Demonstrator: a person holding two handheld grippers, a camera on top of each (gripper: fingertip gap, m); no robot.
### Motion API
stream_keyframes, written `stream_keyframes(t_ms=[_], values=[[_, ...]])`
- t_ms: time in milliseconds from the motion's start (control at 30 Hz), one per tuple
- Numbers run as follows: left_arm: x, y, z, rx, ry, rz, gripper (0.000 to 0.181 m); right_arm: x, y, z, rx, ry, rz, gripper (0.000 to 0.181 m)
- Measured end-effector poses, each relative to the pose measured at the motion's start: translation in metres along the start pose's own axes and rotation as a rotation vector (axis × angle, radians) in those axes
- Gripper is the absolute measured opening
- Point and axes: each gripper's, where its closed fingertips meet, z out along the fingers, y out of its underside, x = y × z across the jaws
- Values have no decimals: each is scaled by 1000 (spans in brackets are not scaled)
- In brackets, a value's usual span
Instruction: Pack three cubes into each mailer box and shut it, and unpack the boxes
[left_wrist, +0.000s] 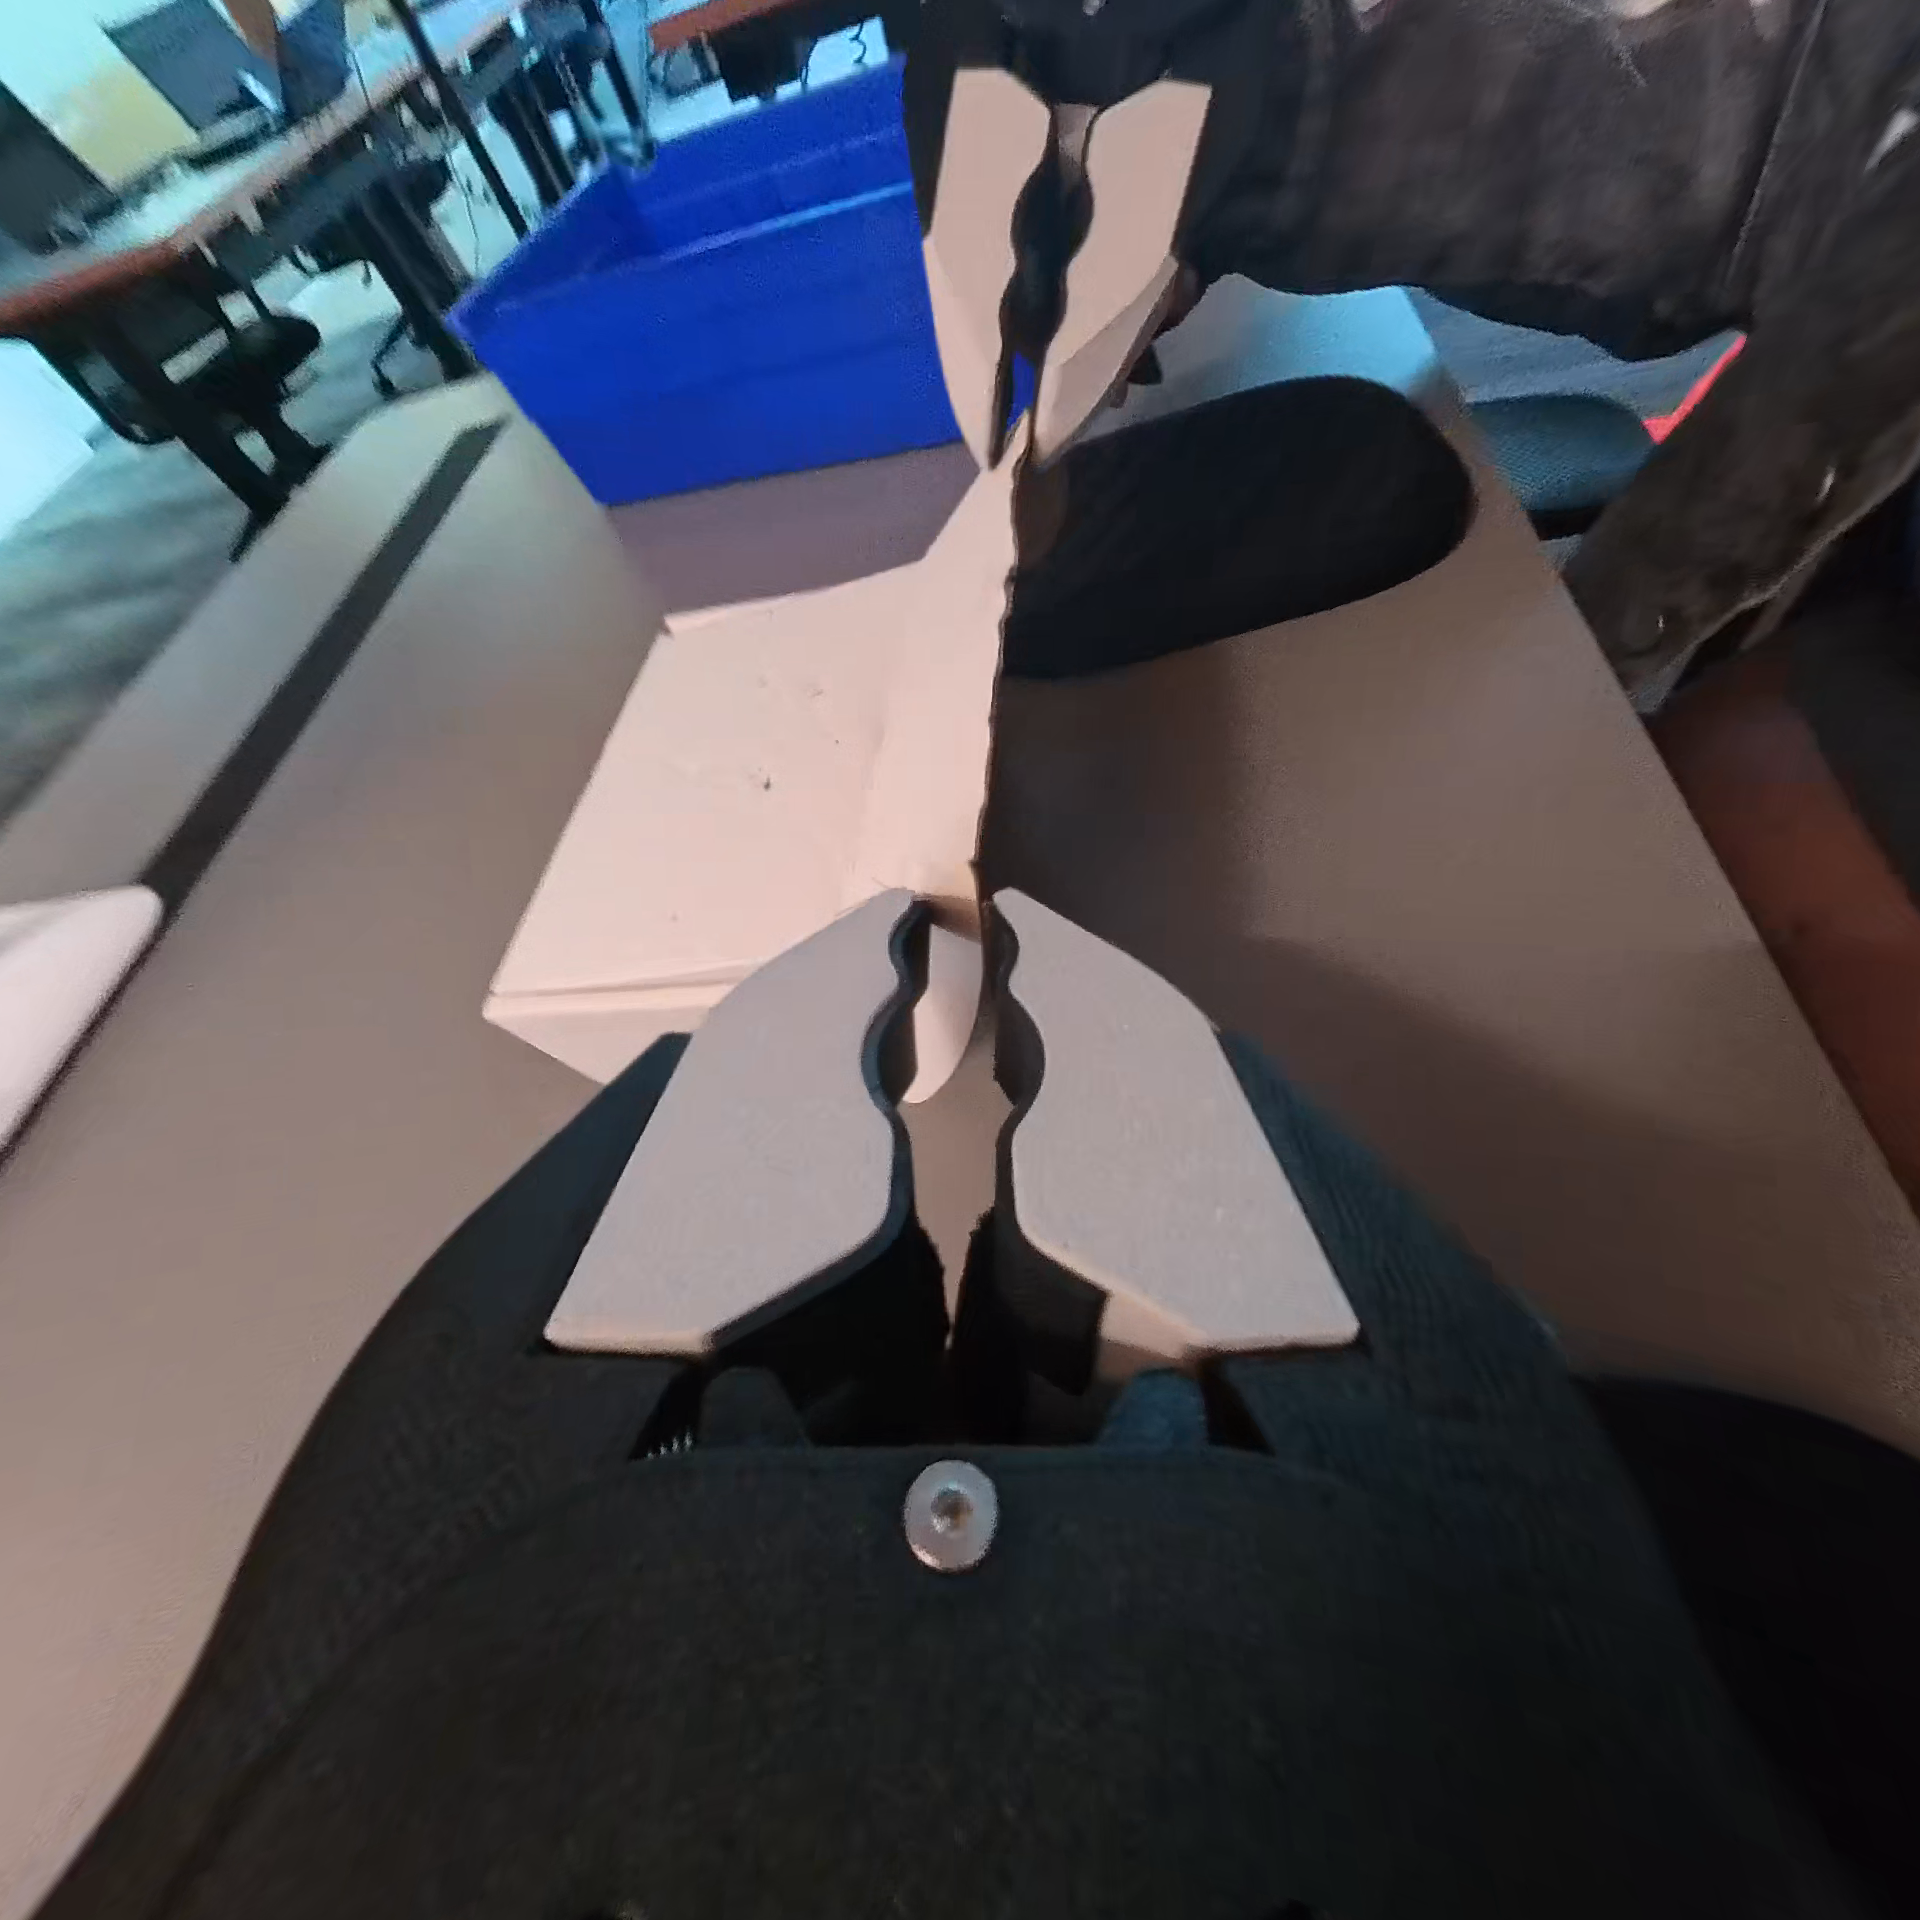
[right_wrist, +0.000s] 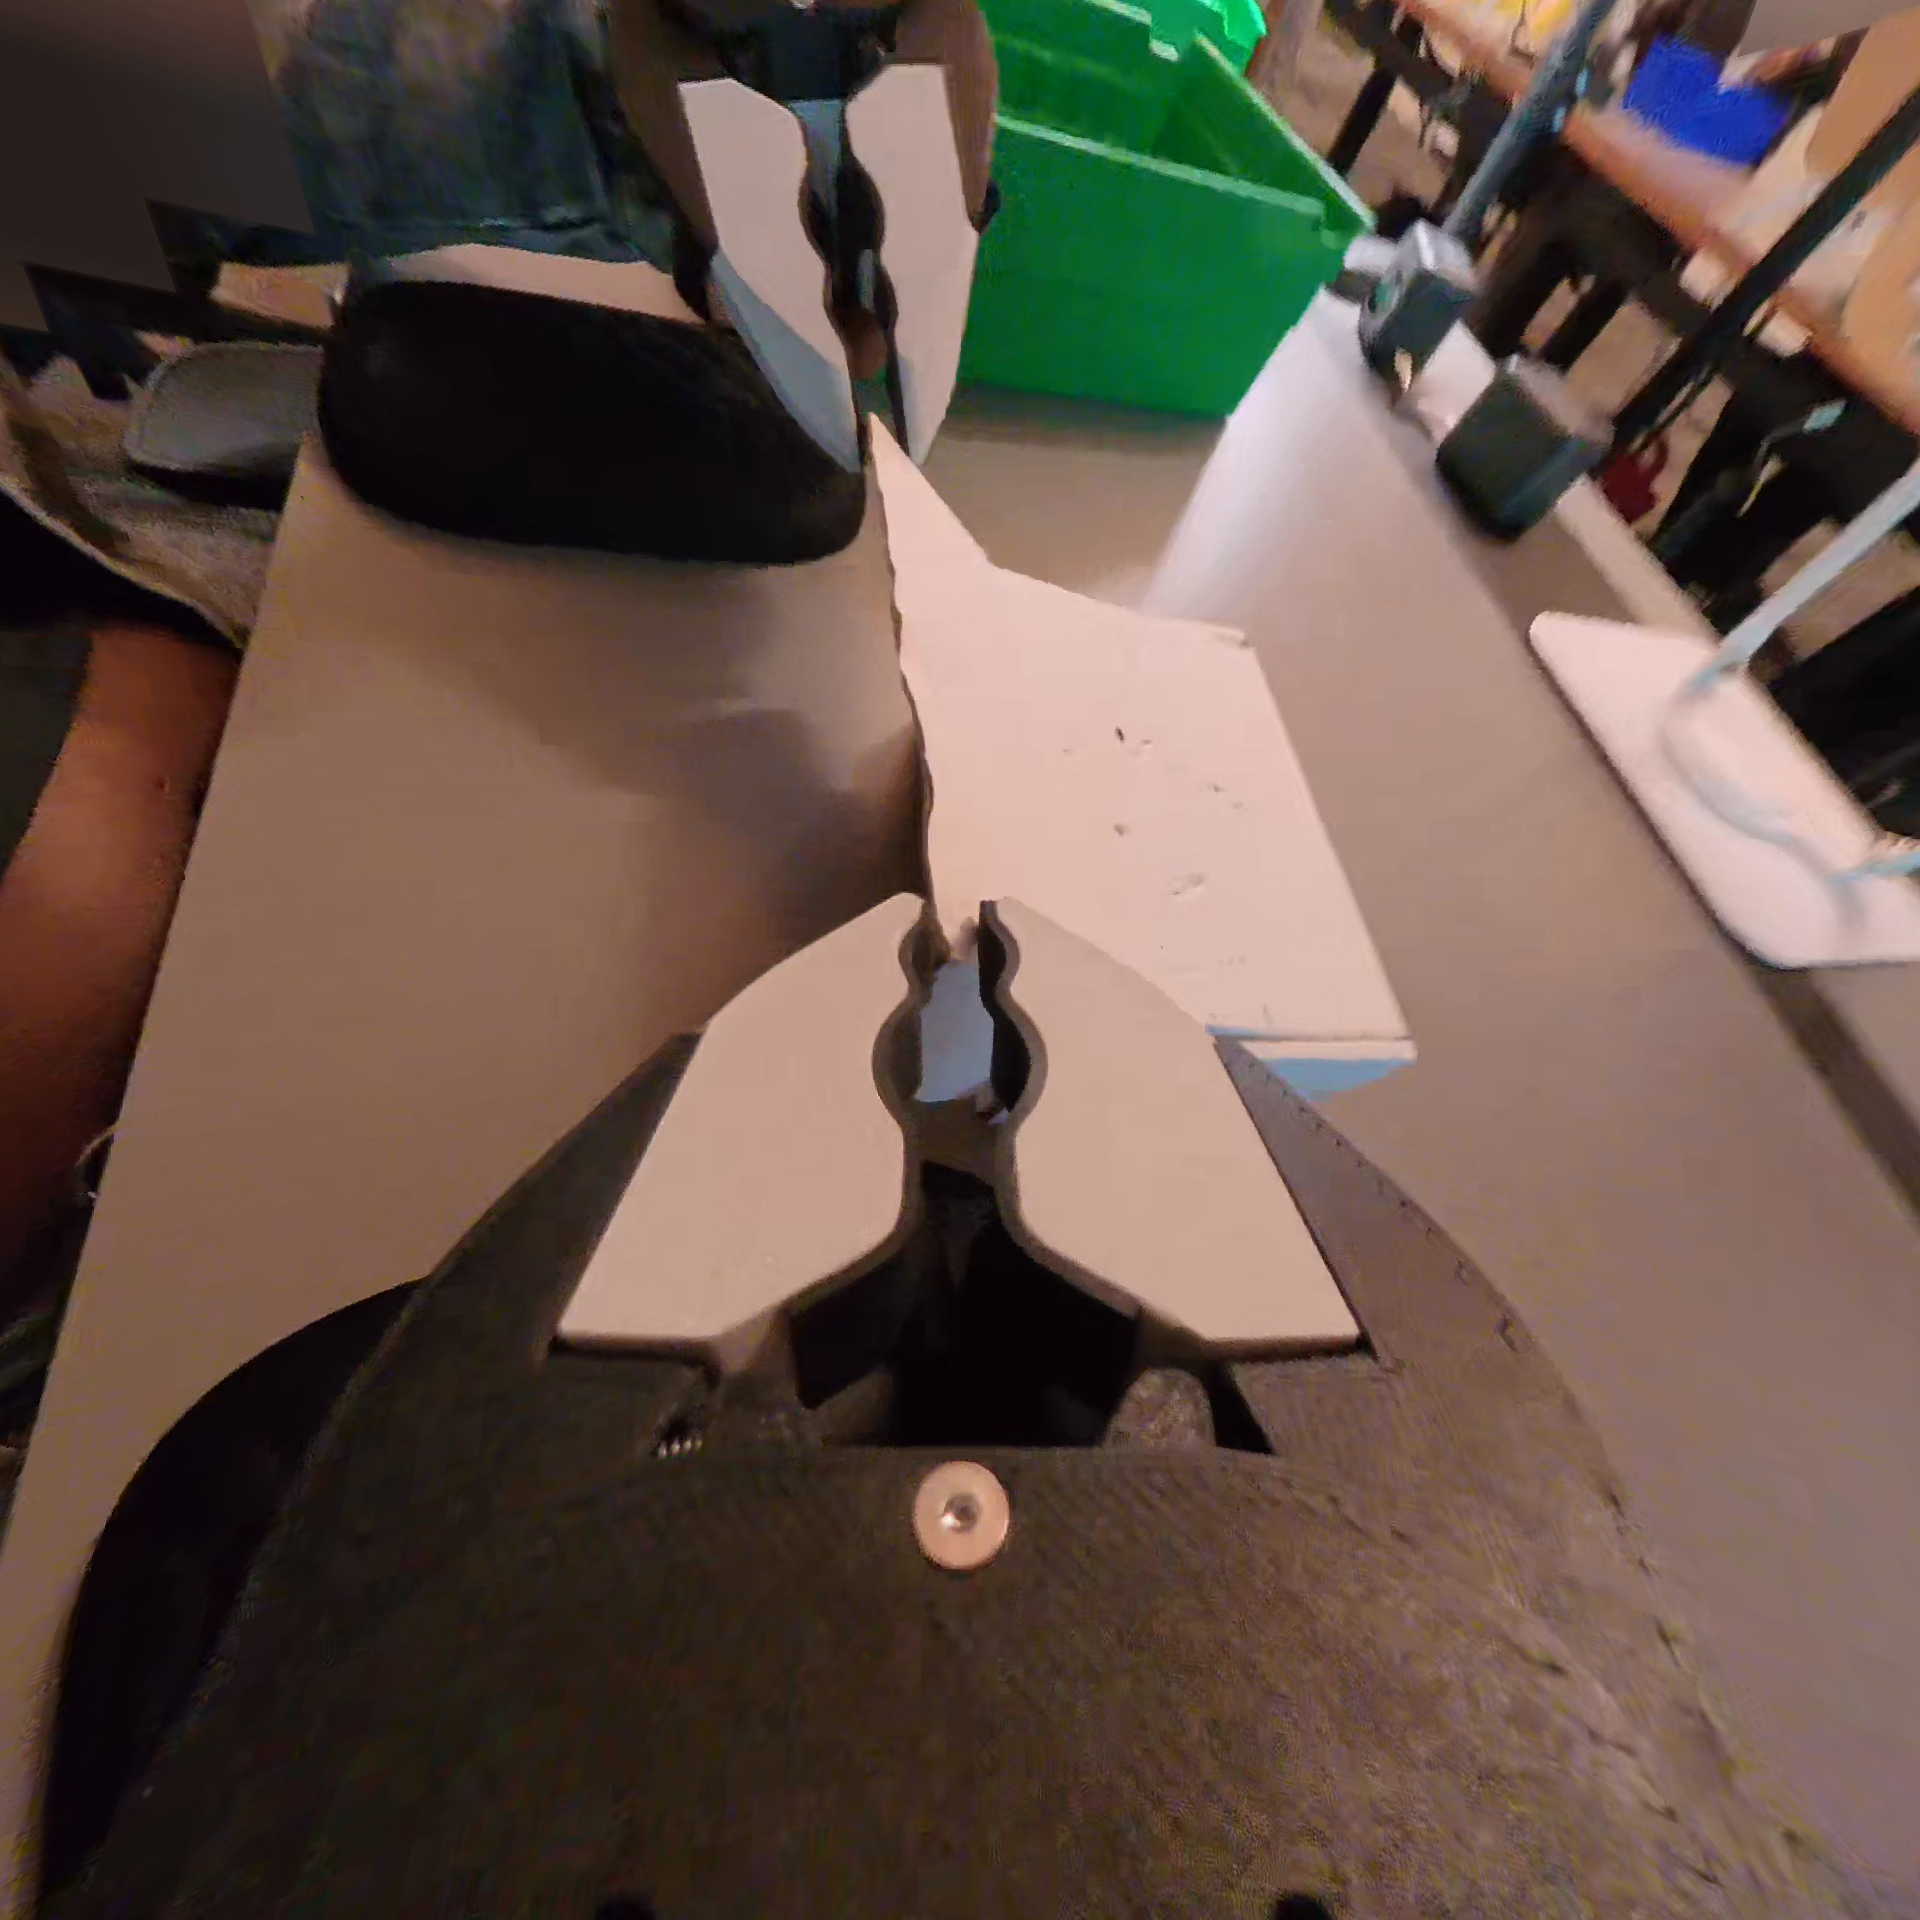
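While both grippers, left gripper (left_wrist: 961, 914) and right gripper (right_wrist: 951, 920), are pinching opposite ends of the raised lid flap (left_wrist: 997, 665), the white mailer box (left_wrist: 717, 821) is sitting on the table (left_wrist: 260, 1091), looking light but floppy, so I'm gripping near corners.

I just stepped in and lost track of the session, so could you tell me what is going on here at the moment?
A person is working a white mailer box with two handheld grippers. The left gripper and the right gripper are each clamped on an opposite end of the box's raised lid flap, which stands on edge above the box on the grey table. No cubes are visible; a blue bin and a green bin sit behind.
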Motion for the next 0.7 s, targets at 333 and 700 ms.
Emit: stream_keyframes(t_ms=[333,700], values=[[-21,20,15,-84,-22,-63,34,35,23,13,-66,51,65,21],[-24,61,46,-254,-7,-71,100,36,76,33,-324,32,69,92]])
